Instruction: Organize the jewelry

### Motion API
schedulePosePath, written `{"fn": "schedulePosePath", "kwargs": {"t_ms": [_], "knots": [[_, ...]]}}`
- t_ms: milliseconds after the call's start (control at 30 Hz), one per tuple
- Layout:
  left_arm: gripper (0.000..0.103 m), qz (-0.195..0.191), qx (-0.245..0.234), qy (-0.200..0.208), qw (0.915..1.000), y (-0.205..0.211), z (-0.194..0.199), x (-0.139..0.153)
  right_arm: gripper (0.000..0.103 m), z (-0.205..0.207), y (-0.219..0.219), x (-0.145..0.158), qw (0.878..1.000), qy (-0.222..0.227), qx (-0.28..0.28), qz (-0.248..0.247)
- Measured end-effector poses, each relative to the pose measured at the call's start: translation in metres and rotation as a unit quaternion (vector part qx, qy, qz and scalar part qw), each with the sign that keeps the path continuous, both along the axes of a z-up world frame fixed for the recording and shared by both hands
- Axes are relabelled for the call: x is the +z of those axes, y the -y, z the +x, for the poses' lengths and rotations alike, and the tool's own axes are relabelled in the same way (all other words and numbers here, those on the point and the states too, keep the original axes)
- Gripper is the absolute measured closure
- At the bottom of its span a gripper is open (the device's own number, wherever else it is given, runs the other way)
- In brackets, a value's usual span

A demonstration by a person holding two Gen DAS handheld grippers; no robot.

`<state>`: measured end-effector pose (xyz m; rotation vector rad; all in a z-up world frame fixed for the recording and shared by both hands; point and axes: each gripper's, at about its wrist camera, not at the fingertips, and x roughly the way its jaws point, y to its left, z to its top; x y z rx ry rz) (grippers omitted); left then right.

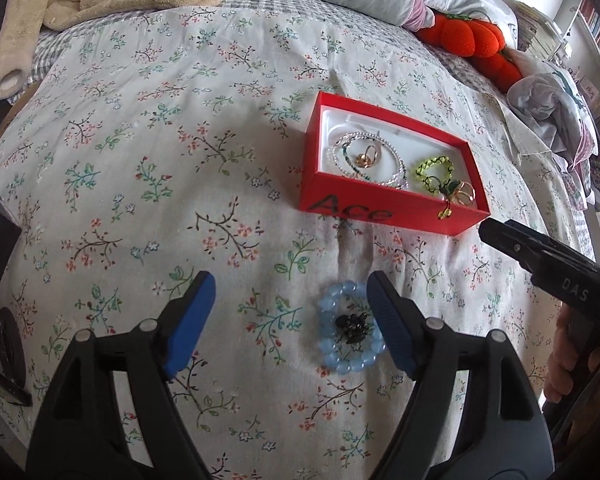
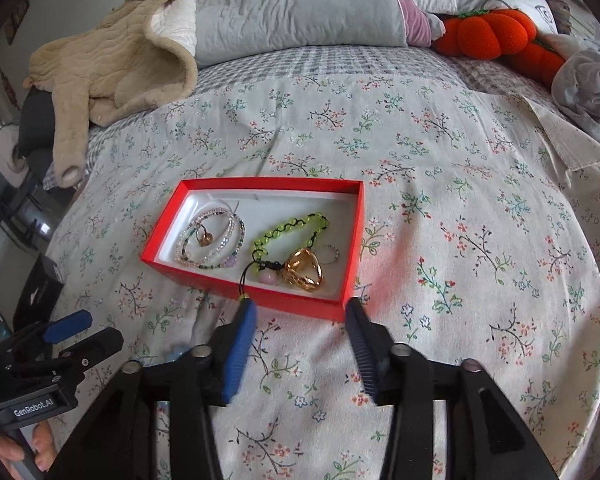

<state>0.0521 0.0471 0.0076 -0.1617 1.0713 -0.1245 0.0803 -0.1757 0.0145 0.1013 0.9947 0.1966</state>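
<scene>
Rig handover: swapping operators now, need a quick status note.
Left tool: open, empty, low over the blue bracelet, one finger over its rim.
Right tool: open, empty, at the red box's near wall.
In box: clear bead bracelet, green bracelet with its cord over the wall, gold rings.
Left: blue bracelet and the dark piece inside it, both on the bedspread.

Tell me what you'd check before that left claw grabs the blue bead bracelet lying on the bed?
1. Left gripper open: ok.
2. Blue bead bracelet between the fingers: not ok; the right finger overlaps it.
3. Black charm inside the bracelet's ring, may be left behind: cannot tell.
4. Red box open, space on its white liner: ok.
5. Right gripper open, holding nothing: ok.
6. Green bracelet's cord hanging over the box wall: not ok.
</scene>
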Motion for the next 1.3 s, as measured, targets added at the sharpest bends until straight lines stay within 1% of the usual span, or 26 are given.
{"fn": "schedulePosePath", "kwargs": {"t_ms": [133, 233, 300, 400, 533, 667, 700, 833, 900, 1000, 1100, 1300], "knots": [[0.024, 0.002, 0.002, -0.026, 0.9997, -0.01, -0.007, -0.013, 0.039, -0.014, 0.003, -0.014, 0.999, -0.036, -0.002, -0.003], [0.024, -0.009, 0.005, -0.043, 0.999, -0.019, -0.013, -0.021, 0.039, -0.025, 0.003, -0.029, 0.998, -0.062, -0.005, -0.02], [0.024, -0.011, 0.004, -0.049, 0.9987, -0.023, -0.017, -0.025, 0.039, -0.03, 0.004, -0.039, 0.996, -0.081, -0.004, -0.023], [0.024, -0.002, 0.0, -0.055, 0.9985, -0.028, -0.023, -0.03, 0.039, -0.037, 0.007, -0.051, 0.994, -0.105, -0.001, -0.024], [0.024, -0.01, -0.009, -0.061, 0.9981, -0.029, -0.026, -0.035, 0.038, -0.043, 0.009, -0.059, 0.993, -0.115, -0.001, -0.036], [0.025, -0.025, -0.03, -0.053, 0.9978, -0.022, -0.026, -0.033, 0.038, -0.046, 0.009, -0.06, 0.993, -0.113, -0.002, -0.043], [0.03, -0.031, -0.035, -0.055, 0.9974, -0.019, -0.026, -0.032, 0.038, -0.047, 0.009, -0.06, 0.993, -0.113, -0.003, -0.042], [0.042, -0.052, -0.05, -0.055, 0.9959, -0.005, -0.022, -0.029, 0.036, -0.045, 0.008, -0.059, 0.993, -0.114, -0.005, -0.039], [0.051, -0.06, -0.058, -0.057, 0.9949, 0.004, -0.019, -0.027, 0.036, -0.045, 0.007, -0.059, 0.993, -0.114, -0.005, -0.039], [0.058, -0.07, -0.066, -0.06, 0.9935, 0.018, -0.015, -0.028, 0.036, -0.043, 0.007, -0.06, 0.993, -0.114, -0.003, -0.039], [0.064, -0.071, -0.073, -0.063, 0.9928, 0.033, -0.011, -0.03, 0.035, -0.042, 0.004, -0.06, 0.993, -0.113, -0.002, -0.039], [0.07, -0.056, -0.07, -0.067, 0.9937, 0.051, -0.005, -0.035, 0.035, -0.043, 0.009, -0.057, 0.993, -0.114, -0.004, -0.035]]}}
